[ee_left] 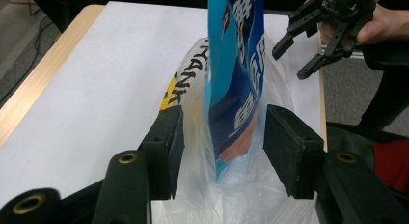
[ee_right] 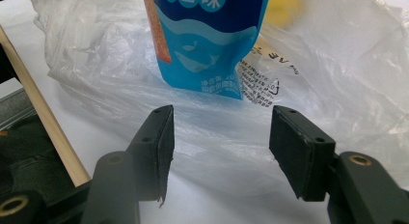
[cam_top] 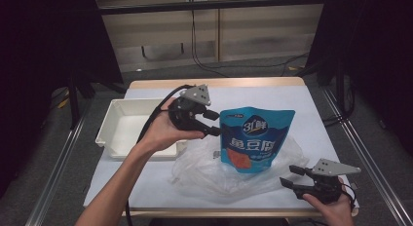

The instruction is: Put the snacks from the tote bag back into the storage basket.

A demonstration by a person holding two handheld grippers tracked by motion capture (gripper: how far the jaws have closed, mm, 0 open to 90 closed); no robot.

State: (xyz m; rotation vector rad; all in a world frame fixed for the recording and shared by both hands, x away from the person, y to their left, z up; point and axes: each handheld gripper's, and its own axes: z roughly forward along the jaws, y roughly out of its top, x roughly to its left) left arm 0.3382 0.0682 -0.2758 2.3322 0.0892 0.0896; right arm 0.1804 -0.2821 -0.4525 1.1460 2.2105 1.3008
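A blue snack pouch (cam_top: pixel 255 138) with white lettering stands upright on a crumpled clear plastic bag (cam_top: pixel 204 175) in the middle of the table. My left gripper (cam_top: pixel 214 122) reaches in from the left at the pouch's upper left edge. In the left gripper view the pouch (ee_left: pixel 236 64) stands edge-on between the jaws of the left gripper (ee_left: pixel 222 137), with a gap on each side. My right gripper (cam_top: pixel 288 175) is open near the front right corner, pointing at the bag. In the right gripper view the pouch (ee_right: pixel 202 40) and the bag (ee_right: pixel 337 64) lie beyond the right gripper (ee_right: pixel 222 142).
A white plastic tray (cam_top: pixel 104 133) sits at the left of the table, under my left forearm. The white table top (cam_top: pixel 302 109) has bare room at the back and right. The right gripper (ee_left: pixel 301 55) shows at the top right of the left gripper view.
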